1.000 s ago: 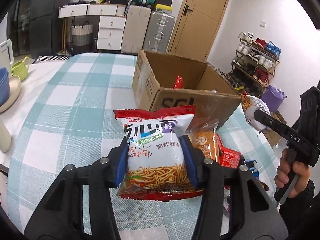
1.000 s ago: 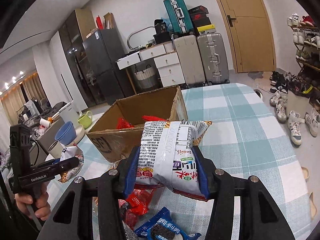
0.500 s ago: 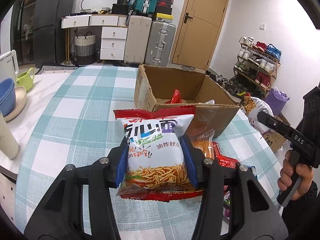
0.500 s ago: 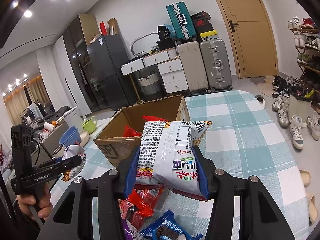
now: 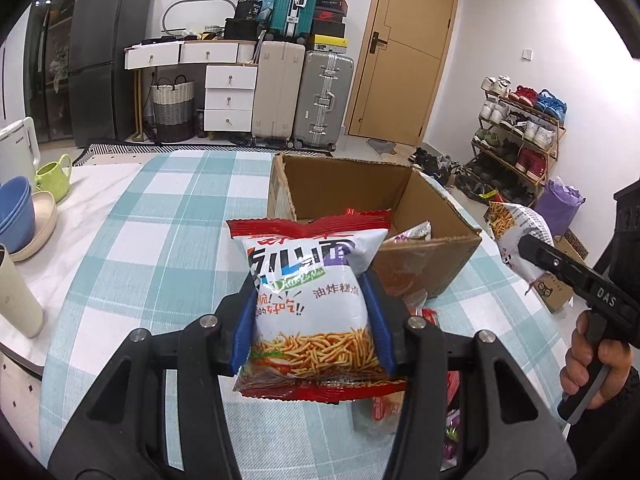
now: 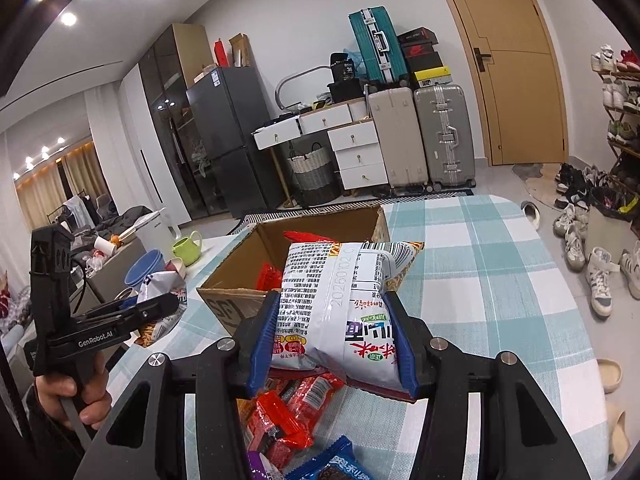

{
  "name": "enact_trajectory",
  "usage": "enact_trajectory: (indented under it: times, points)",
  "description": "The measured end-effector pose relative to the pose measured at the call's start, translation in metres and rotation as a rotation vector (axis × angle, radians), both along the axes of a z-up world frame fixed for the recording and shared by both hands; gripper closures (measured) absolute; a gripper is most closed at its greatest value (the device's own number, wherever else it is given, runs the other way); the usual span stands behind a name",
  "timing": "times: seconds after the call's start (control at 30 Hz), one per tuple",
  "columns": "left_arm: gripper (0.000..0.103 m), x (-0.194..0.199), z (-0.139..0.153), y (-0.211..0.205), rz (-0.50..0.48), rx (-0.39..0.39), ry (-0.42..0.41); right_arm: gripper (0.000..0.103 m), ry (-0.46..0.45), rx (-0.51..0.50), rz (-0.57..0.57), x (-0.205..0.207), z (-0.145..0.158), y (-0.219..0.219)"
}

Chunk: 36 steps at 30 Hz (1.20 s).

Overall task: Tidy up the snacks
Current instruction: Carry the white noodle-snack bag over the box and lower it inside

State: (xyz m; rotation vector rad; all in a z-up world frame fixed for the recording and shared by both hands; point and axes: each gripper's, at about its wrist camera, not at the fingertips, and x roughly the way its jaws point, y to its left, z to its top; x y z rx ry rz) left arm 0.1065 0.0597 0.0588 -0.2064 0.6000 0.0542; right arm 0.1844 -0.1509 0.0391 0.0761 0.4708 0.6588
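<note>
In the left wrist view my left gripper [image 5: 310,320] is shut on a white and red bag of fried sticks [image 5: 308,276], held upright above the checked tablecloth. Just beyond it stands an open cardboard box [image 5: 348,184] with a few packets inside. My right gripper [image 6: 332,332] is shut on a matching bag [image 6: 344,284], back side up, in front of the same box [image 6: 276,240]. Each view shows the other gripper from the side: the right gripper [image 5: 522,242] at the right edge, the left gripper [image 6: 172,302] at the left. Loose red packets [image 6: 288,408] lie under the right gripper.
Blue bowls [image 5: 14,216], a green cup [image 5: 52,176], a beige tumbler [image 5: 16,300] and a white kettle [image 5: 18,148] stand on the table's left part. A blue biscuit packet [image 6: 332,460] lies near the front edge. A shoe rack [image 5: 520,128] and suitcases [image 5: 324,96] stand beyond.
My left gripper has risen with its bag, so more of the box's inside shows. The right gripper has barely moved and keeps its bag.
</note>
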Motion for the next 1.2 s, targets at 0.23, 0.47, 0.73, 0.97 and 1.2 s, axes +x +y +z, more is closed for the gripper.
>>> enact_trajectory:
  times: [0.23, 0.47, 0.73, 0.97, 1.2]
  points:
    - [0.057, 0.016, 0.015, -0.007, 0.003, 0.037, -0.017, 0.052, -0.008, -0.006, 0.010, 0.012, 0.010, 0.007]
    - [0.057, 0.031, 0.025, -0.009, -0.004, 0.039, -0.022, 0.052, -0.024, -0.004, 0.038, 0.024, 0.021, 0.020]
    - [0.057, 0.064, 0.028, -0.009, -0.008, 0.015, -0.006, 0.052, -0.012, -0.031, 0.080, 0.044, 0.025, 0.044]
    - [0.057, 0.086, 0.031, -0.011, -0.024, 0.018, 0.000, 0.052, -0.002, -0.047, 0.094, 0.062, 0.027, 0.058]
    - [0.057, 0.115, 0.032, -0.007, -0.041, 0.036, 0.025, 0.052, 0.006, -0.062, 0.101, 0.080, 0.024, 0.066]
